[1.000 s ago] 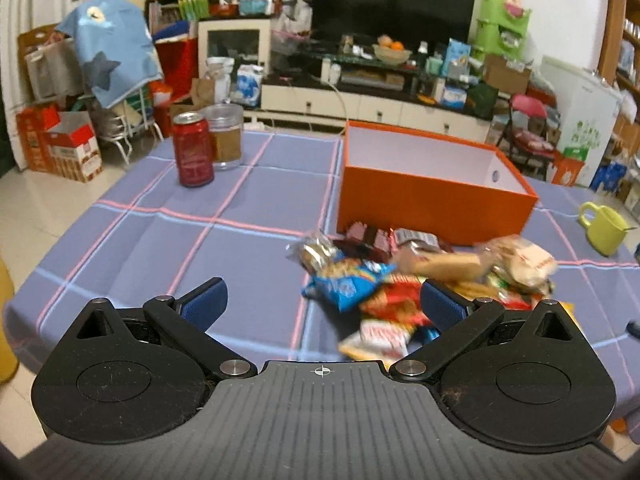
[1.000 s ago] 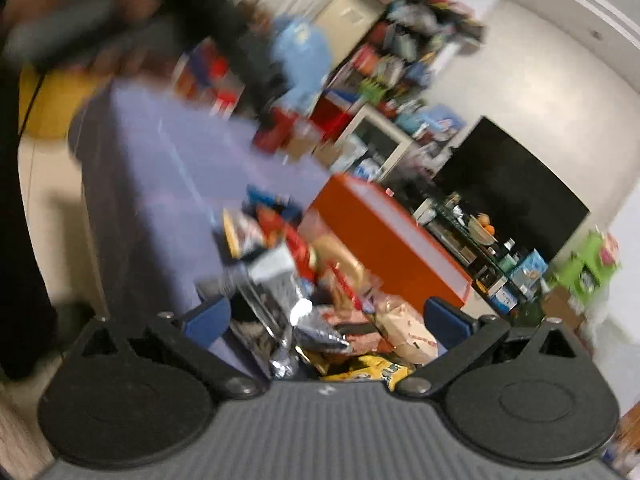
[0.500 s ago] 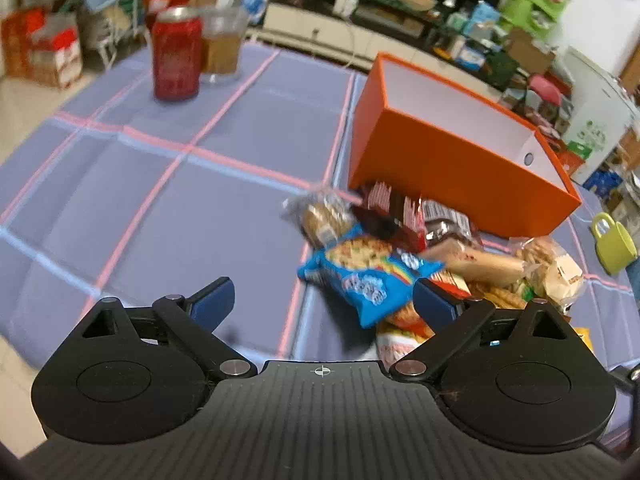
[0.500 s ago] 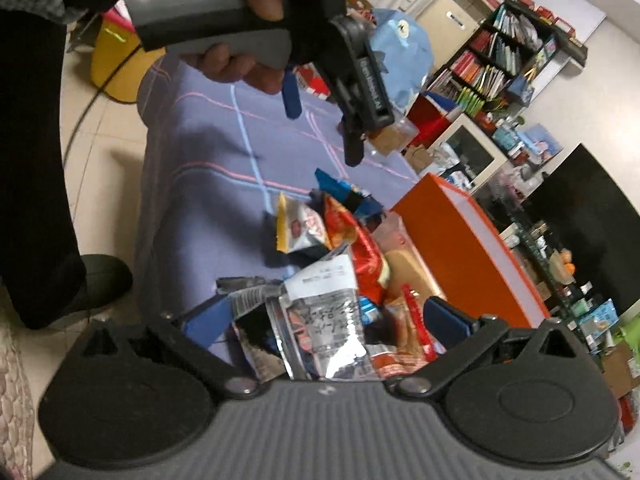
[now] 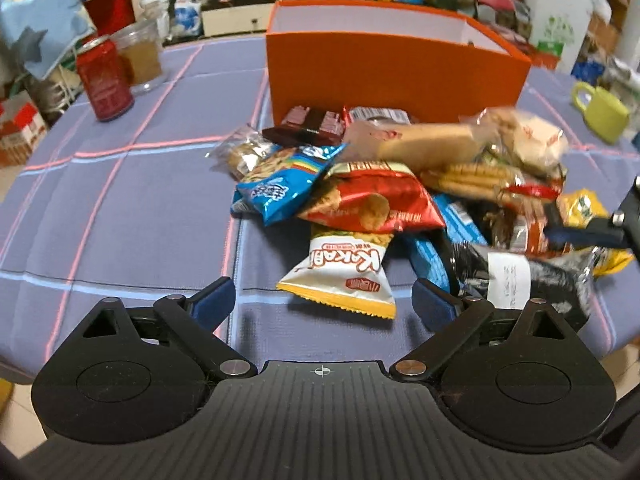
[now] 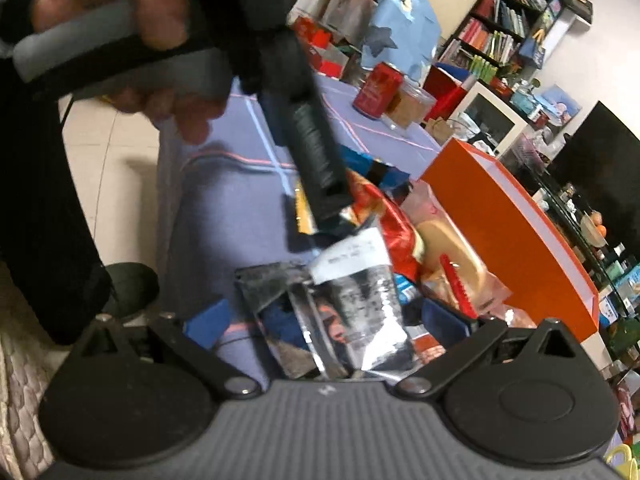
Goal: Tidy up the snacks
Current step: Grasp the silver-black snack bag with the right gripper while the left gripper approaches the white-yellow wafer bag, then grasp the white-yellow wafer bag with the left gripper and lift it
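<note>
A heap of crinkly foil and plastic snack packets [image 5: 400, 192] lies on the blue checked tablecloth [image 5: 120, 208], touching the open orange cardboard box [image 5: 396, 68] at its 12 o'clock. The left gripper [image 5: 322, 300] is spread wide and empty, a white-and-yellow pouch [image 5: 344, 272] reading "Kakabi" just ahead. The right gripper [image 6: 326, 316] is also spread, a silver-black foil bag with a white label [image 6: 352, 308] lying between its fingers, ungrasped. The packets look light, soft, slippery and crushable; pinching a sealed edge seems safest
</note>
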`<action>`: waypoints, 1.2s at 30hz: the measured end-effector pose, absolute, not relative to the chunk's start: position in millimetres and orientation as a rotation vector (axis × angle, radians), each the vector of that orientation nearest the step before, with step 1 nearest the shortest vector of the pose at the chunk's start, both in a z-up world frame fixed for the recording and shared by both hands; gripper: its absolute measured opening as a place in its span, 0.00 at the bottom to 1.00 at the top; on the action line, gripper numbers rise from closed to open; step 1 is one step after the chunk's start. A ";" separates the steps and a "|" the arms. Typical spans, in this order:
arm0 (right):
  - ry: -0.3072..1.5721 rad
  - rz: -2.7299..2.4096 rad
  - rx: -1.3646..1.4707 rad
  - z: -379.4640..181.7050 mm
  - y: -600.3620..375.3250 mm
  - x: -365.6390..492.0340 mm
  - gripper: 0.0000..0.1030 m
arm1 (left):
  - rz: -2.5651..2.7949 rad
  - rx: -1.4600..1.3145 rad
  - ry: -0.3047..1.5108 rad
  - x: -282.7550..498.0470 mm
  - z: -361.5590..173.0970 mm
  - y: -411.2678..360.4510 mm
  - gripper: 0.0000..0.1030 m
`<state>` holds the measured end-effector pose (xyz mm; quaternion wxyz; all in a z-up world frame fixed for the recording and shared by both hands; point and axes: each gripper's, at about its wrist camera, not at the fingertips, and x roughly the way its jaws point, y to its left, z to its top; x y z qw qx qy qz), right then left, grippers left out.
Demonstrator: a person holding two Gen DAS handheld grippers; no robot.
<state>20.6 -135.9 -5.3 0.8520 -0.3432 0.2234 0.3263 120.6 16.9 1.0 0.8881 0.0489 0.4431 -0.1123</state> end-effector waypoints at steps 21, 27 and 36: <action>0.517 0.601 -0.880 -12.6 -136.5 21.2 0.60 | -0.332 0.064 0.958 130.1 -13.4 9.0 0.55; 0.529 0.587 -0.847 -12.0 -140.6 23.0 0.60 | -0.305 0.004 0.950 136.0 -13.4 10.1 0.65; 0.560 0.585 -0.806 -8.8 -146.7 26.1 0.60 | -0.254 0.093 0.937 136.6 -20.3 0.7 0.50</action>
